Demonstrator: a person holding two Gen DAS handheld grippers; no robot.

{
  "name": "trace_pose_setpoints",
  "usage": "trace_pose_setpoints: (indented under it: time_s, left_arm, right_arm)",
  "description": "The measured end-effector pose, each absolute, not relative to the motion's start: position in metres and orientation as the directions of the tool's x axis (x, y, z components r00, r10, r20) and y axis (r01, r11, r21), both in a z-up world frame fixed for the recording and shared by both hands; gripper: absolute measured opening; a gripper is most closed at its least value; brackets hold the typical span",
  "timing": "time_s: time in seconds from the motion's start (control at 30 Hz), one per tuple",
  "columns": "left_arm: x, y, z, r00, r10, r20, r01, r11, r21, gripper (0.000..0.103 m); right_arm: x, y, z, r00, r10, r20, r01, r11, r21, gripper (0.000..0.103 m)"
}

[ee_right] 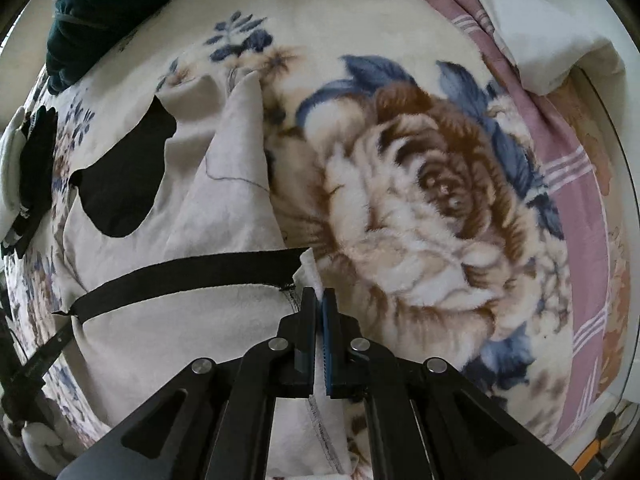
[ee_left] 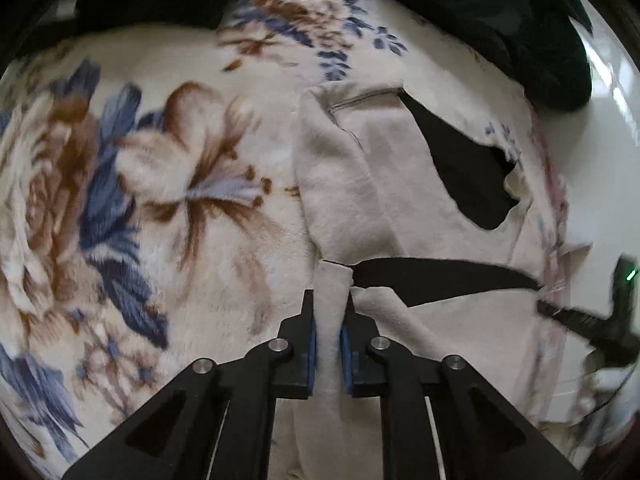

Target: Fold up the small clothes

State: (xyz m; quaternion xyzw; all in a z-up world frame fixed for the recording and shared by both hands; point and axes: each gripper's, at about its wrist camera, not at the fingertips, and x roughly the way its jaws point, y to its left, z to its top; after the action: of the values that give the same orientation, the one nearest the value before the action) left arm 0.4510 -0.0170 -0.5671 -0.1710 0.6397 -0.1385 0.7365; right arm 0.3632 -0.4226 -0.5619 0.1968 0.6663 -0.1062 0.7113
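A small cream garment [ee_left: 372, 200] with black patches and a black band [ee_left: 440, 276] lies on a floral fleece blanket [ee_left: 152, 200]. My left gripper [ee_left: 330, 300] is shut on the garment's left edge, with a strip of cream cloth pinched between its blue pads. In the right wrist view the same garment [ee_right: 192, 312] lies to the left, its black band [ee_right: 188, 276] running across. My right gripper [ee_right: 319, 300] is shut on the garment's right edge, with a thin fold of cloth between the pads. The other gripper shows at each view's side edge.
A dark green cloth pile [ee_left: 520, 20] lies at the blanket's far edge, also in the right wrist view [ee_right: 92, 12]. A pink striped sheet [ee_right: 560, 184] and a white cloth [ee_right: 540, 28] lie on the right. The blanket's big flower [ee_right: 420, 208] lies beside my right gripper.
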Motion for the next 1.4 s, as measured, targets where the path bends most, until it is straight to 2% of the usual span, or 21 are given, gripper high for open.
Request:
trace_pose_setpoints:
  time_s: [0.03,0.07,0.1,0.13,0.2,0.37,0.6,0.7,0.73,0.8,0.93,1.17,1.4]
  left_arm:
    - [0.452,-0.013,-0.564,0.133,-0.440,-0.888,-0.032,0.894,-0.447,0.027]
    - [0.454,-0.009,-0.559,0.128,-0.450,-0.884,-0.041,0.888,-0.458,0.032]
    - [0.456,-0.004,-0.551,0.138,-0.464,-0.875,-0.045,0.880,-0.474,0.043]
    - [0.459,0.001,-0.542,0.161,-0.482,-0.861,-0.043,0.869,-0.494,0.053]
    - [0.471,0.007,-0.528,0.204,-0.505,-0.839,-0.038,0.852,-0.522,0.064]
    - [0.529,-0.009,-0.534,0.221,-0.476,-0.851,0.021,0.875,-0.484,0.064]
    - [0.592,-0.058,-0.578,0.098,-0.413,-0.905,0.154,0.905,-0.397,0.064]
    - [0.596,-0.071,-0.580,0.115,-0.382,-0.917,0.212,0.911,-0.353,0.060]
    - [0.595,-0.074,-0.578,0.137,-0.379,-0.915,0.232,0.911,-0.342,0.036]
    - [0.594,-0.079,-0.575,0.135,-0.377,-0.916,0.264,0.905,-0.334,0.006]
    - [0.584,-0.084,-0.557,0.193,-0.389,-0.901,0.297,0.898,-0.324,0.005]
    - [0.559,-0.073,-0.502,0.288,-0.443,-0.849,0.288,0.886,-0.364,0.005]
    - [0.511,-0.064,-0.439,0.369,-0.484,-0.793,0.271,0.872,-0.407,0.005]
  right_arm:
    - [0.364,-0.421,-0.561,0.082,0.126,-0.989,0.414,0.898,0.149,0.006]
    - [0.365,-0.421,-0.558,0.078,0.138,-0.987,0.417,0.895,0.158,0.008]
    - [0.367,-0.422,-0.552,0.088,0.162,-0.983,0.415,0.891,0.184,0.017]
    - [0.369,-0.423,-0.546,0.103,0.181,-0.978,0.414,0.886,0.207,0.041]
    - [0.376,-0.429,-0.531,0.163,0.192,-0.968,0.412,0.878,0.243,0.058]
    - [0.427,-0.443,-0.532,0.205,0.198,-0.959,0.418,0.868,0.268,0.058]
    - [0.520,-0.434,-0.575,0.168,0.216,-0.962,0.377,0.888,0.265,0.058]
    - [0.539,-0.423,-0.590,0.141,0.215,-0.967,0.343,0.905,0.251,0.056]
    - [0.544,-0.419,-0.593,0.135,0.201,-0.970,0.326,0.916,0.235,0.042]
    - [0.548,-0.411,-0.593,0.126,0.146,-0.981,0.286,0.942,0.176,0.015]
    - [0.543,-0.402,-0.576,0.185,0.114,-0.976,0.264,0.951,0.161,0.011]
    - [0.514,-0.398,-0.524,0.297,0.121,-0.947,0.255,0.946,0.201,0.010]
    - [0.449,-0.398,-0.461,0.403,0.139,-0.904,0.208,0.948,0.239,0.009]
